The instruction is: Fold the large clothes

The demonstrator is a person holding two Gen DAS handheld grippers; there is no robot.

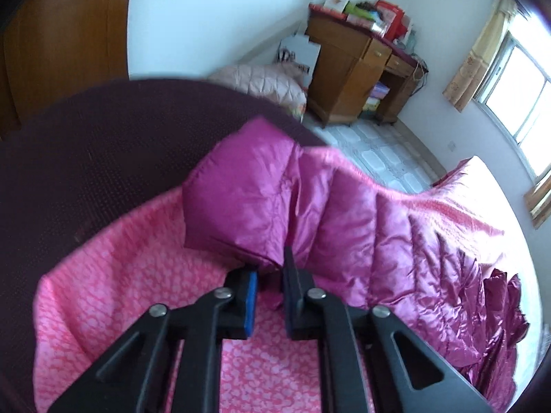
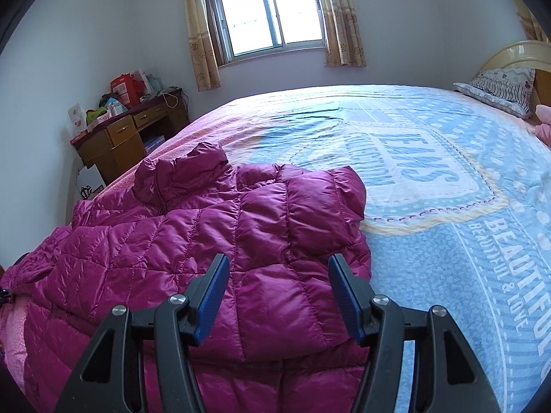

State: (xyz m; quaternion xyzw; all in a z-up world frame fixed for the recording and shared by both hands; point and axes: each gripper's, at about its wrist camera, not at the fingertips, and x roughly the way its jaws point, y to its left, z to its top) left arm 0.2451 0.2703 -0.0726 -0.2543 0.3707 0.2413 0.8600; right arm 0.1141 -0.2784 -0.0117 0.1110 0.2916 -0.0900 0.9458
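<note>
Near: left gripper point(image 1: 270, 275) clenched on shiny magenta quilted down jacket point(image 2: 213, 241) cuff, edge hidden; right gripper point(image 2: 277, 275) spread wide above jacket; far sleeve blurred.

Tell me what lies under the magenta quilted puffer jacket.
The magenta quilted puffer jacket lies on the bed: pink patterned bedding shows at its left edge, a blue printed bedspread at its right. Anything directly beneath is covered.

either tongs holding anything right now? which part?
Left tongs are shut on the jacket, pinching a sleeve end. Right tongs are open above the jacket, holding nothing.
</note>
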